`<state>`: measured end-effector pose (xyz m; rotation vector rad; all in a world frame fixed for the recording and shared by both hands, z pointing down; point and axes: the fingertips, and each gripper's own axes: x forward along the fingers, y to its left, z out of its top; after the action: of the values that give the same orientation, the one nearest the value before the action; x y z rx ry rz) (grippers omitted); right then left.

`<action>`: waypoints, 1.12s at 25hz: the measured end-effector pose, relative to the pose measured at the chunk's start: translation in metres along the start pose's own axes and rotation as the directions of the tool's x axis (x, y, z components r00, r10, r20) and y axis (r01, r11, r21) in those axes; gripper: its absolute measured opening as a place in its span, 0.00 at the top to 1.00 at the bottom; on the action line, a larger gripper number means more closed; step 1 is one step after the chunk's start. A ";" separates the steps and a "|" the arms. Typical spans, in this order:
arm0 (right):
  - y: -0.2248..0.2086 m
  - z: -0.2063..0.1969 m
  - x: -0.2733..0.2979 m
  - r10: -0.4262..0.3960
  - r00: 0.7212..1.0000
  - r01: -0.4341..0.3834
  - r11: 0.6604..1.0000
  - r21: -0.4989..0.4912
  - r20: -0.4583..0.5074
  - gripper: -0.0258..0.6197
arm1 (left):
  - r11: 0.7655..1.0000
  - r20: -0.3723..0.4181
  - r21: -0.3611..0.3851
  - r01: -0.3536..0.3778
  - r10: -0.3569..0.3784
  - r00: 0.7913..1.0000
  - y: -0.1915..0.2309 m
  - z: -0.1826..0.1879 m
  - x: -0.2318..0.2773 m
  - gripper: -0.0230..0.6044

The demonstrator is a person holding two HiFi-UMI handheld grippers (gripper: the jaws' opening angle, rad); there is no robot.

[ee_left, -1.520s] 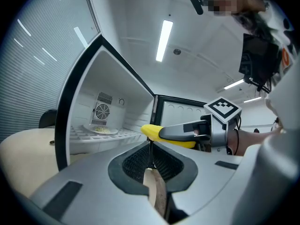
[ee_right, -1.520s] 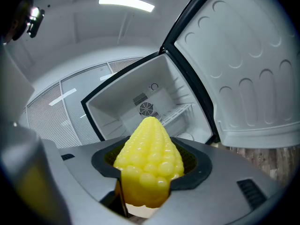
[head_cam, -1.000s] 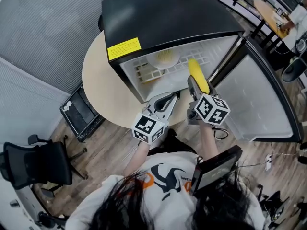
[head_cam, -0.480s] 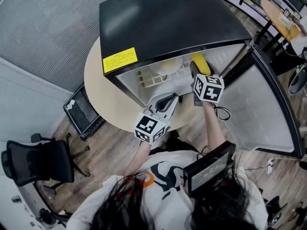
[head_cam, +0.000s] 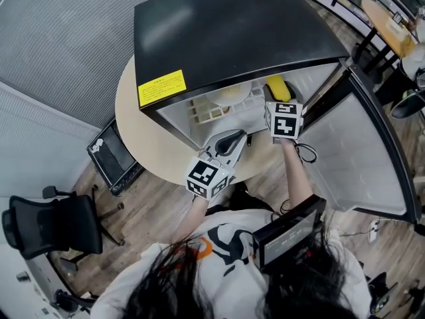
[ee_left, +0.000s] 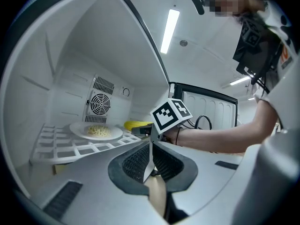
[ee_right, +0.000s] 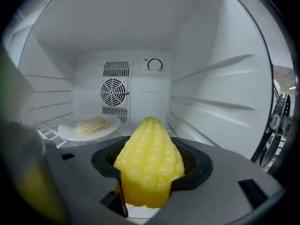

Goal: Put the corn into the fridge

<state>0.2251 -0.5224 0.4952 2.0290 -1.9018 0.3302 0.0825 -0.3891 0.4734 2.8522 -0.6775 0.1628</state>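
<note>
A yellow corn cob sits between the jaws of my right gripper, tip pointing into the fridge. In the head view the corn and the right gripper are just inside the open fridge, over the right part of the white wire shelf. From the left gripper view the corn shows as a yellow shape behind the right gripper's marker cube. My left gripper is shut and empty, held at the fridge's mouth.
A white plate of noodles rests on the shelf's left part, near the fan grille on the back wall. The fridge door stands open to the right. The fridge sits on a round beige table.
My right gripper has carried the corn forward, from in front of the fridge to inside it above the shelf. The left gripper has stayed in place.
</note>
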 end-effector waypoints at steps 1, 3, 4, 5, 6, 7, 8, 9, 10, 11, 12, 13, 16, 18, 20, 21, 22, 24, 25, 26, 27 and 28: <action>0.000 -0.001 0.000 0.005 1.000 -0.005 1.000 0.003 0.001 0.56 | 1.000 0.000 0.001 0.003 -0.003 1.000 -0.001 0.000 0.001 0.94; 0.000 -0.002 0.001 0.015 1.000 -0.015 1.000 0.005 0.008 0.56 | 1.000 -0.002 0.003 0.008 -0.008 1.000 -0.003 0.000 0.002 0.94; 0.001 -0.002 0.001 0.019 1.000 -0.019 1.000 0.005 0.013 0.56 | 1.000 -0.003 0.003 0.010 -0.010 1.000 -0.004 0.000 0.002 0.94; 0.001 -0.002 0.001 0.022 1.000 -0.022 1.000 0.008 0.014 0.56 | 1.000 -0.005 0.004 0.012 -0.012 1.000 -0.005 -0.001 0.001 0.94; 0.001 -0.002 0.001 0.025 1.000 -0.026 1.000 0.013 0.012 0.56 | 1.000 -0.005 0.004 0.013 -0.013 1.000 -0.006 -0.001 0.001 0.94; 0.002 -0.002 0.001 0.028 1.000 -0.028 0.999 0.020 0.008 0.56 | 1.000 -0.006 0.005 0.012 -0.012 1.000 -0.007 -0.002 0.000 0.94; 0.002 -0.002 0.001 0.030 1.000 -0.030 0.999 0.026 0.005 0.56 | 1.000 -0.006 0.006 0.011 -0.010 1.000 -0.007 -0.002 -0.001 0.94; 0.002 -0.002 0.000 0.034 0.999 -0.034 0.999 0.032 0.004 0.56 | 1.000 -0.006 0.007 0.008 -0.008 1.000 -0.007 -0.002 -0.002 0.94; 0.002 -0.001 -0.001 0.037 0.999 -0.037 0.999 0.038 0.005 0.55 | 1.000 -0.005 0.008 0.004 -0.004 1.000 -0.006 -0.002 -0.004 0.94; 0.002 0.000 -0.003 0.039 0.999 -0.039 0.998 0.046 0.008 0.55 | 1.000 -0.004 0.008 0.000 0.000 1.000 -0.006 -0.001 -0.006 0.94; 0.001 0.002 -0.005 0.039 0.999 -0.039 0.998 0.055 0.015 0.54 | 1.000 -0.002 0.008 -0.005 0.005 1.000 -0.005 -0.001 -0.008 0.94; 0.001 0.004 -0.008 0.037 0.999 -0.039 0.997 0.066 0.026 0.54 | 1.000 0.000 0.009 -0.010 0.010 1.000 -0.004 0.000 -0.009 0.94; -0.001 0.011 -0.022 0.034 0.998 -0.040 0.994 0.104 0.060 0.54 | 1.000 0.007 0.009 -0.020 0.020 1.000 -0.003 0.001 -0.015 0.94; -0.001 0.015 -0.032 0.036 0.996 -0.046 0.990 0.134 0.080 0.54 | 1.000 0.011 0.011 -0.024 0.024 1.000 -0.004 0.001 -0.019 0.94; 0.001 0.016 -0.044 0.043 0.995 -0.059 0.984 0.166 0.095 0.54 | 1.000 0.014 0.010 -0.026 0.026 1.000 -0.005 0.001 -0.023 0.94; 0.003 0.016 -0.050 0.050 0.993 -0.068 0.981 0.182 0.102 0.54 | 1.000 0.016 0.010 -0.026 0.026 1.000 -0.007 0.001 -0.025 0.94; 0.005 0.017 -0.056 0.056 0.992 -0.077 0.978 0.196 0.111 0.54 | 1.000 0.018 0.010 -0.026 0.026 1.000 -0.008 0.001 -0.028 0.94; 0.009 0.019 -0.068 0.062 0.990 -0.089 0.972 0.215 0.130 0.54 | 1.000 0.024 0.012 -0.023 0.023 0.999 -0.011 0.002 -0.032 0.94; 0.011 0.021 -0.075 0.064 0.988 -0.094 0.971 0.219 0.138 0.54 | 1.000 0.027 0.015 -0.021 0.020 0.999 -0.012 0.003 -0.034 0.94; 0.014 0.023 -0.082 0.068 0.987 -0.099 0.970 0.220 0.146 0.54 | 1.000 0.030 0.017 -0.019 0.018 0.999 -0.014 0.004 -0.036 0.94; 0.018 0.024 -0.090 0.073 0.985 -0.106 0.970 0.220 0.154 0.54 | 1.000 0.034 0.019 -0.016 0.016 0.999 -0.016 0.004 -0.039 0.94; 0.022 0.026 -0.098 0.079 0.984 -0.115 0.968 0.221 0.163 0.54 | 1.000 0.036 0.020 -0.014 0.013 0.999 -0.019 0.005 -0.042 0.94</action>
<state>0.1936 -0.4443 0.4354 2.1663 -2.1493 0.4509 0.0539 -0.3557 0.4592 2.8773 -0.7068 0.1213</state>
